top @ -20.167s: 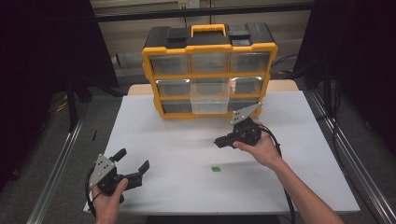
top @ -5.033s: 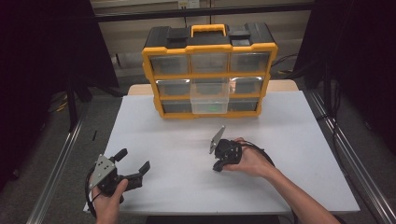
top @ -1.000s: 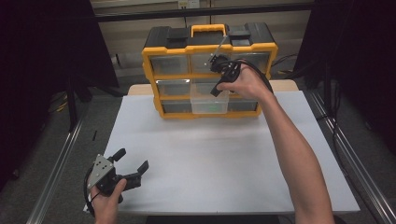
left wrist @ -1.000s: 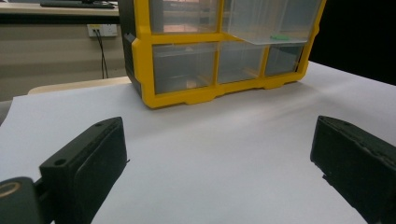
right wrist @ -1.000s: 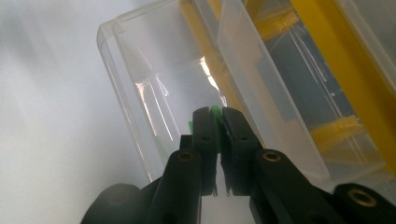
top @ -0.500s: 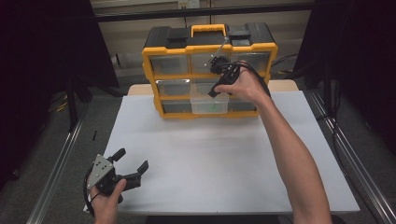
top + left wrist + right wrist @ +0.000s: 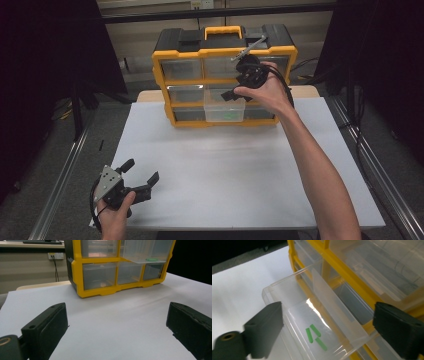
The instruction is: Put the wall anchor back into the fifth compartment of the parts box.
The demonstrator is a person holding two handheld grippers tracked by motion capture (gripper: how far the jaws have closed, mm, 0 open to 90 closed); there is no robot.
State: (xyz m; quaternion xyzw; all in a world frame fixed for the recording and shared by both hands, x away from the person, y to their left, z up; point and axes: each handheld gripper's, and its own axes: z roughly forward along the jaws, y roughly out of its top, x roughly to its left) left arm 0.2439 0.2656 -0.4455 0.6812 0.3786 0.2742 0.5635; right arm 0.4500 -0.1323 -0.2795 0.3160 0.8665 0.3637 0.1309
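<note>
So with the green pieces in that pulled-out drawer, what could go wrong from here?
The clear drawer juts from the yellow organizer, and the right gripper hangs open just above it: lowering the hand could knock the drawer or tip it. Its jaws have just been opening, nothing between them. The green pieces lie loose, so shutting the drawer hard might scatter them.

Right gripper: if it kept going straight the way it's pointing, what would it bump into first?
Probably the open clear drawer. The right gripper, its jaws just opened with nothing between them, points down into it, toward the green pieces on the drawer's floor. Depth is hard to judge, so a drawer wall might come first.
</note>
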